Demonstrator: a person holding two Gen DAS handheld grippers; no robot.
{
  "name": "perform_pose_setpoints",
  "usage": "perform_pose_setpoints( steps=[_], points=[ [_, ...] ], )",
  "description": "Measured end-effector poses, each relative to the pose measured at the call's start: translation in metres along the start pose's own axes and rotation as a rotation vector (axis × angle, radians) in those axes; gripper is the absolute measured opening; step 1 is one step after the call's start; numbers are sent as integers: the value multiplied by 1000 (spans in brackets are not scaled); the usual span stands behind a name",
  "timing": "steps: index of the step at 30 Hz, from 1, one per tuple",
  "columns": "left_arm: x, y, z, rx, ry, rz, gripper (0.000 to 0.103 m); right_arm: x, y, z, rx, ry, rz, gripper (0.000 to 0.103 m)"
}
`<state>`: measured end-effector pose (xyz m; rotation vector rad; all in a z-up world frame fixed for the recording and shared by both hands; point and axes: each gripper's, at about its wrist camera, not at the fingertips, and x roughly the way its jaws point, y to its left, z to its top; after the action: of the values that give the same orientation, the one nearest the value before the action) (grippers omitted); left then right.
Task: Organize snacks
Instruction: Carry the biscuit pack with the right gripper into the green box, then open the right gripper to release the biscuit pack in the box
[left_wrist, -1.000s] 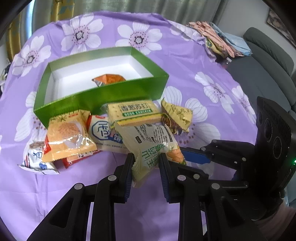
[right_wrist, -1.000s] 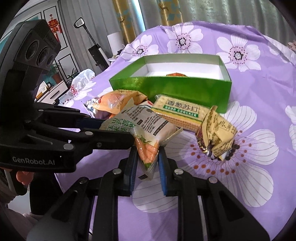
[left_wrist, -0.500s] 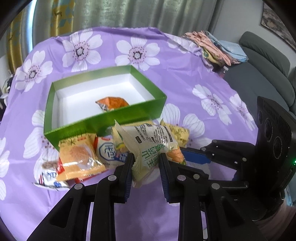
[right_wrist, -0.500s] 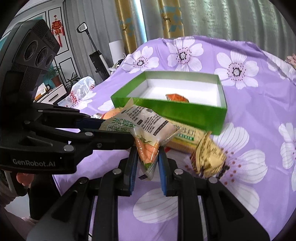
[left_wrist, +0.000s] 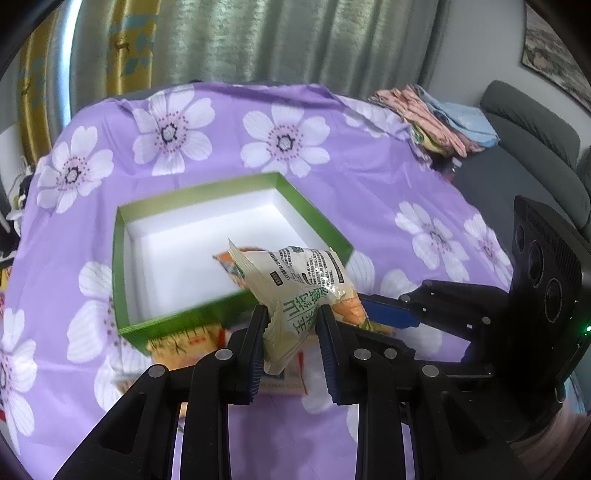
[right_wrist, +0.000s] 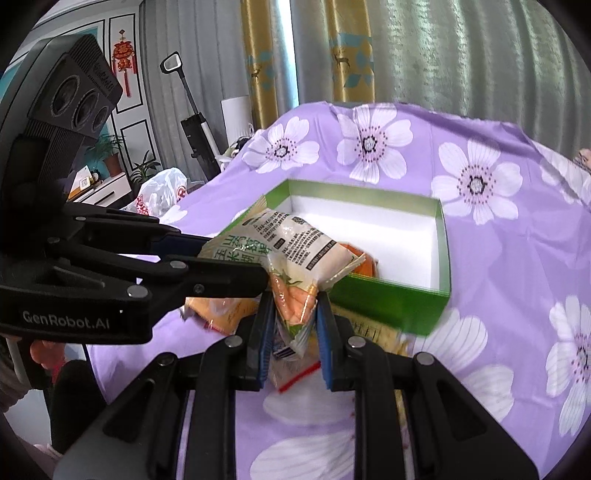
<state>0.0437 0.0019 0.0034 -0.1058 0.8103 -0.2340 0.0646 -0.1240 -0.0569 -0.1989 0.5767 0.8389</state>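
2 claws of mine grip 1 snack bag (left_wrist: 303, 288) together. My left claw (left_wrist: 291, 325) is clamped on its lower edge, pads pressed flat into the crinkled film on both sides. My right claw (right_wrist: 293, 314) is clamped on the end printed with carrots, and in the left view it reaches in from the right side with a blue pad against that same end. The bag hangs in the air above the near wall of the green box (left_wrist: 310, 214), its upper part leaning over the white inside.

Beneath the bag, just this side of the box, other snacks lie on the purple flowered cloth (left_wrist: 369, 177): a yellow cracker pack (left_wrist: 181, 341) touching the box's near wall, and a white packet (left_wrist: 291, 380) half hidden between my left fingers. In the right view an orange packet (right_wrist: 218, 314) lies under my left claw.

Inside the box 1 orange packet (right_wrist: 358, 260) rests on the white floor close to the near wall, partly hidden by the bag.

Farther off, folded cloths (left_wrist: 436, 122) sit at the cloth's far right edge, beside a grey sofa (left_wrist: 535, 147). Curtains (left_wrist: 258, 40) hang behind.
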Motion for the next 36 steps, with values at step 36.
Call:
perform_pose_setpoints(
  steps=[36],
  points=[
    [61,113,35,-240,84,75,46,115,-20,46,67,118,-11,27]
  ],
)
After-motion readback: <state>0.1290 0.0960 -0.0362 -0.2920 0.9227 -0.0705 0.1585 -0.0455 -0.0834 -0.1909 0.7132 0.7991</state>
